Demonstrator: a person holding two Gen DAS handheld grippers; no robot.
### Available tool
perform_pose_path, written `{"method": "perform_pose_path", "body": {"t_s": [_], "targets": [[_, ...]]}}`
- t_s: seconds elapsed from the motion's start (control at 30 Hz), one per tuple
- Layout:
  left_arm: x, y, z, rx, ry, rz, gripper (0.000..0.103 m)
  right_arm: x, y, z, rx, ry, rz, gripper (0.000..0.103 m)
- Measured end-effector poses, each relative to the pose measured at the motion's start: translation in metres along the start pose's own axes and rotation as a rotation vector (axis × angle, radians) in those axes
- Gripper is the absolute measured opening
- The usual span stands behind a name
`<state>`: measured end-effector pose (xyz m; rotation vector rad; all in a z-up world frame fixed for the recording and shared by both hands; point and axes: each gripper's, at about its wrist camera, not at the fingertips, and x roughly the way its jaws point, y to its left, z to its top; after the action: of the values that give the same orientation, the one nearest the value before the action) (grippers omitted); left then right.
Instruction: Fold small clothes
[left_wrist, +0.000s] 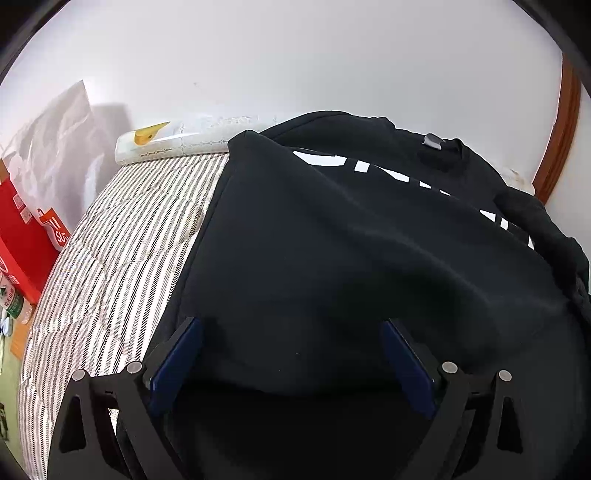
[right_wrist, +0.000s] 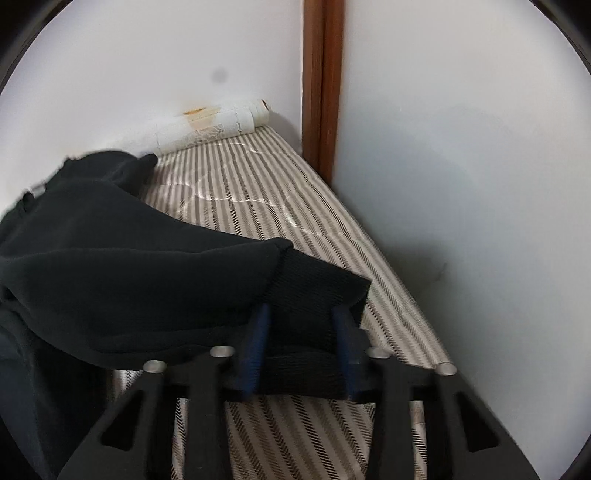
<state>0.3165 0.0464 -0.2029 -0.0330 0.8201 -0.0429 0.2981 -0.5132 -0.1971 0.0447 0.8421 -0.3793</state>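
Note:
A black sweatshirt (left_wrist: 332, 240) with white lettering lies spread on a striped bed sheet (left_wrist: 122, 240). My left gripper (left_wrist: 291, 328) hovers over its near part with the jaws wide apart and black cloth lying between the blue pads (left_wrist: 181, 354), not pinched. In the right wrist view one sleeve of the sweatshirt (right_wrist: 129, 266) stretches out to the right, ending in a ribbed cuff (right_wrist: 317, 280). My right gripper (right_wrist: 301, 314) is shut on that cuff, a blue pad on each side of it, just above the sheet (right_wrist: 258, 192).
A rolled white lace cloth (right_wrist: 214, 125) lies along the wall at the far edge of the bed. A brown wooden post (right_wrist: 319, 92) stands in the corner, and a white wall (right_wrist: 461, 184) runs close along the right. Red boxes (left_wrist: 22, 229) stand left of the bed.

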Motion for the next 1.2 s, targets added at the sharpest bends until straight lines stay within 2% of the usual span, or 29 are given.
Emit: {"method": "perform_pose_path", "body": {"t_s": [0.1, 0.27, 0.37, 0.47, 0.53, 0.63, 0.7, 0.87, 1.0, 1.1, 1.17, 1.2], "targets": [[-0.006, 0.004, -0.001, -0.02, -0.03, -0.009, 0.096, -0.012, 0.008, -0.001, -0.064, -0.03, -0.041, 0.013], [-0.015, 0.013, -0.001, -0.071, -0.072, -0.028, 0.096, -0.076, 0.004, 0.021, 0.002, -0.157, 0.01, 0.013], [-0.017, 0.019, 0.0, -0.098, -0.08, -0.049, 0.096, -0.134, 0.028, 0.041, -0.032, -0.273, 0.013, 0.013], [-0.021, 0.03, 0.002, -0.147, -0.098, -0.052, 0.096, -0.18, 0.063, 0.056, -0.085, -0.359, 0.062, 0.013], [-0.024, 0.039, 0.003, -0.178, -0.105, -0.038, 0.096, -0.207, 0.097, 0.068, -0.119, -0.389, 0.124, 0.013], [-0.027, 0.061, 0.007, -0.237, -0.119, -0.014, 0.096, -0.229, 0.148, 0.083, -0.155, -0.389, 0.229, 0.013], [-0.029, 0.076, 0.008, -0.263, -0.121, 0.029, 0.096, -0.238, 0.183, 0.088, -0.18, -0.392, 0.282, 0.013], [-0.031, 0.101, 0.002, -0.239, -0.084, 0.104, 0.096, -0.243, 0.275, 0.095, -0.228, -0.356, 0.439, 0.013], [-0.04, 0.12, -0.012, -0.238, -0.083, 0.105, 0.096, -0.231, 0.353, 0.084, -0.274, -0.298, 0.555, 0.013], [-0.04, 0.13, -0.017, -0.255, -0.08, 0.12, 0.096, -0.215, 0.4, 0.066, -0.319, -0.247, 0.645, 0.021], [-0.038, 0.132, -0.017, -0.265, -0.078, 0.11, 0.096, -0.207, 0.417, 0.051, -0.352, -0.209, 0.696, 0.035], [-0.036, 0.131, -0.017, -0.263, -0.075, 0.108, 0.096, -0.205, 0.416, 0.044, -0.362, -0.209, 0.716, 0.049]]}}
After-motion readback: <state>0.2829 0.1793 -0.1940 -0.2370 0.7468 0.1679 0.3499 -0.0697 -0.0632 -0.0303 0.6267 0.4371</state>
